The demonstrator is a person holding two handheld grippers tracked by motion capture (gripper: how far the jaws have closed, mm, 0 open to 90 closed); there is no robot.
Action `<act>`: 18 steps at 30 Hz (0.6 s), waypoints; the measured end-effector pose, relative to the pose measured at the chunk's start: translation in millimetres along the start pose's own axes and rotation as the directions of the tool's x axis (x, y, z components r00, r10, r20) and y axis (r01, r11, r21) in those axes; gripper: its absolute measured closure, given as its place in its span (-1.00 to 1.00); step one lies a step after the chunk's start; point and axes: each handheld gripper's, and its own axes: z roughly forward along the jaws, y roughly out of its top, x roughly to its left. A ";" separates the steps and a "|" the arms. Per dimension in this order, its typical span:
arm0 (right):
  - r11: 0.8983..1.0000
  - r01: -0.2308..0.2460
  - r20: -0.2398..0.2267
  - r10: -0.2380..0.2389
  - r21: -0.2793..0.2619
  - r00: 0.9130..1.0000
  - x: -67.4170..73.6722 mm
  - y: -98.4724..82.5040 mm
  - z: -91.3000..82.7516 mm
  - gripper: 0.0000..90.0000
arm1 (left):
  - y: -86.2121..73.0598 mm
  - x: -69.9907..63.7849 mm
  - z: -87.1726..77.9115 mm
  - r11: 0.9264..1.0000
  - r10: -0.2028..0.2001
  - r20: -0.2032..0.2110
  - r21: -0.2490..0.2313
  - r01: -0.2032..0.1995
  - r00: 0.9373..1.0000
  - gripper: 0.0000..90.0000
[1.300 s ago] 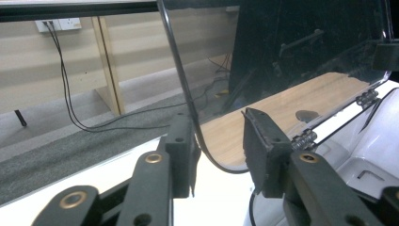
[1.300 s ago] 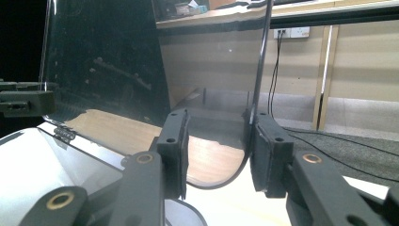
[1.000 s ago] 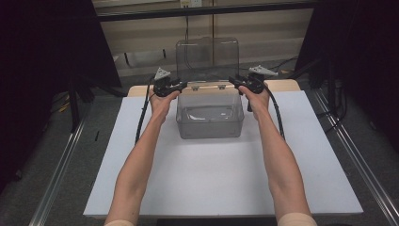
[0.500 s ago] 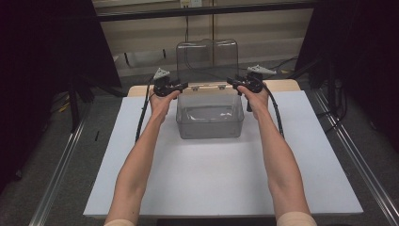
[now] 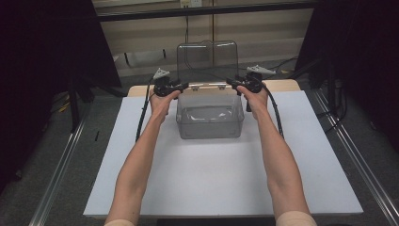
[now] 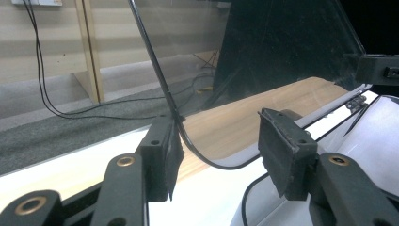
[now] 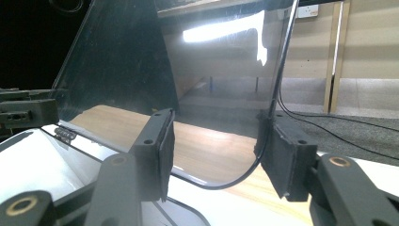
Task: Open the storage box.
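Standing upright at the back of a clear plastic box (image 5: 210, 115), the box's transparent lid (image 5: 207, 59) is swung fully open on two small hinges (image 6: 356, 100) along the rear rim. The box sits on the white tabletop (image 5: 211, 183), toward its far edge and about midway across, where a strip of bare wood shows behind the white sheet.

The left hand-held gripper (image 5: 181, 86) is at the lid's lower left corner and the right hand-held gripper (image 5: 230, 83) at its lower right corner — both level with the hinge line. In the left gripper view the rounded corner of the lid lies between the jaws, its edge right against the left pad (image 6: 173, 155) while the other pad stands clear of it. The right gripper view mirrors this: the lid's edge runs along the right pad (image 7: 273, 155), with a plain gap to the other one. Both pairs of jaws have just been opening and are now partly apart, gripping nothing — the lid stands between them on its own.

A forearm reaches to each gripper, and a black cable (image 5: 141, 117) trails from each back along the tabletop.
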 end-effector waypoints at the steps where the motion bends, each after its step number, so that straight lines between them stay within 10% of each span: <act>1: 1.000 0.000 0.000 0.000 0.000 1.000 0.0 0.0 0.0 0.02 | 0.0 0.0 0.0 1.000 0.000 0.000 0.000 0.000 1.000 0.09; 8: 0.999 0.015 0.023 -0.016 0.034 1.000 2.9 -3.3 4.6 -0.11 | -1.3 2.6 0.3 0.999 -0.050 -0.002 0.007 0.050 0.999 0.01; 14: 0.989 -0.143 0.006 0.143 0.031 0.990 -4.1 -12.1 8.2 -0.17 | -2.1 2.7 0.1 1.000 -0.006 -0.019 0.010 0.006 1.000 -0.05; 18: 0.990 -0.140 0.013 0.139 0.035 0.990 -2.9 -11.1 8.1 -0.17 | -4.3 4.9 0.6 1.000 -0.029 -0.001 -0.006 0.029 1.000 -0.07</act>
